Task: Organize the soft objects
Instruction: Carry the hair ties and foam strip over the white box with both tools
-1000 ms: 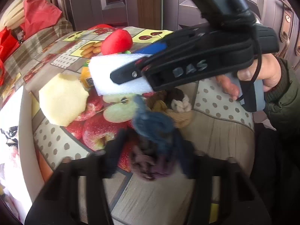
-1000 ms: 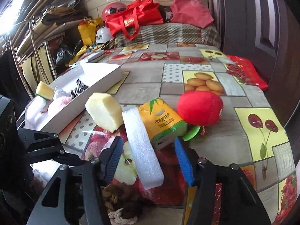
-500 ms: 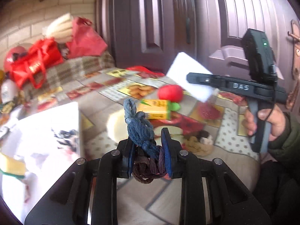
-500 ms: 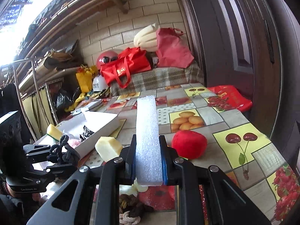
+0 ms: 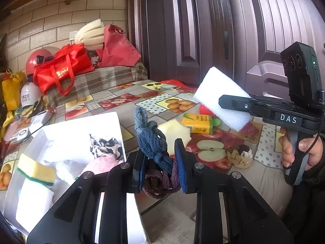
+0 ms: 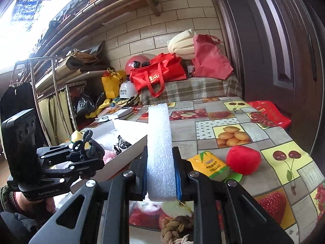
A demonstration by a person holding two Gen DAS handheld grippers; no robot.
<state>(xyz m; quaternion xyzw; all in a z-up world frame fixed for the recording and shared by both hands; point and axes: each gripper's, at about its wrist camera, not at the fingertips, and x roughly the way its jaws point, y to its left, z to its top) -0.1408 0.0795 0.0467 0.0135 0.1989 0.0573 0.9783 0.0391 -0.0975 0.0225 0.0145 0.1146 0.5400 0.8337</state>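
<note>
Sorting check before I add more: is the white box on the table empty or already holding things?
Holding things. The white box contains a yellow sponge, a pink fluffy item and a black-and-white cloth.

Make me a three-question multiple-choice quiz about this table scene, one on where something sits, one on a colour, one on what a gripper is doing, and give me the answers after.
1. Where is the yellow-and-green sponge?
A. On the tablecloth beside the juice pack
B. Inside the white box
C. On the plaid-covered bench

2. What colour is the round plush toy next to the yellow juice pack?
A. Red
B. Blue
C. White

3. What is the right gripper doing?
A. Hanging open over the table
B. Clamping a brown rope knot
C. Clamping a white foam block

Answers: 1 B, the sponge lies in the box's near corner. 2 A, the toy is plainly red. 3 C, the blue pads press both sides of the foam.
</note>
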